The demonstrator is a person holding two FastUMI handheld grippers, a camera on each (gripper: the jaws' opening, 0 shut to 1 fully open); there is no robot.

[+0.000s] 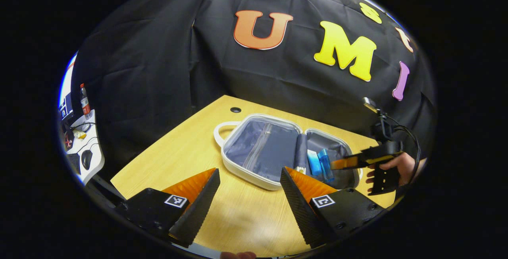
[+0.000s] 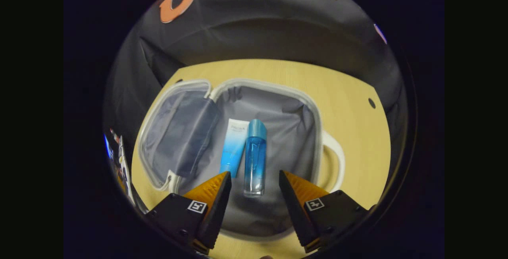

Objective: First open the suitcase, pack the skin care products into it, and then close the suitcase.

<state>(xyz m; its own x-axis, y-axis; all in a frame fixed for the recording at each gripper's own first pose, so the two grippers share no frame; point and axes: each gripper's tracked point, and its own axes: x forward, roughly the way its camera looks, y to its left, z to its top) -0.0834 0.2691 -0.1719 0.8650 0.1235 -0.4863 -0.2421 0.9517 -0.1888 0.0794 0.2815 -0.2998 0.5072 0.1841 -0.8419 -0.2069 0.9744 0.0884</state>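
Suitcase lay open on the surface with two skin care products inside; both grippers empty.

The suitcase (image 2: 313, 104) rested flat on the wooden surface (image 2: 349, 88), its lid (image 2: 178, 132) folded out beside the main compartment; a blue-and-white tube (image 2: 234, 145) and a blue bottle (image 2: 255, 157) lay side by side, touching, on the grey lining; the right gripper (image 2: 254, 185) hovered over the compartment's near edge, its fingers apart, with the bottle's base between them but untouched; the left gripper (image 1: 250, 183) hung above the bare surface just before the suitcase, fingers spread wide, holding nothing; a hand (image 1: 399, 163) held the right gripper at the suitcase's far side.
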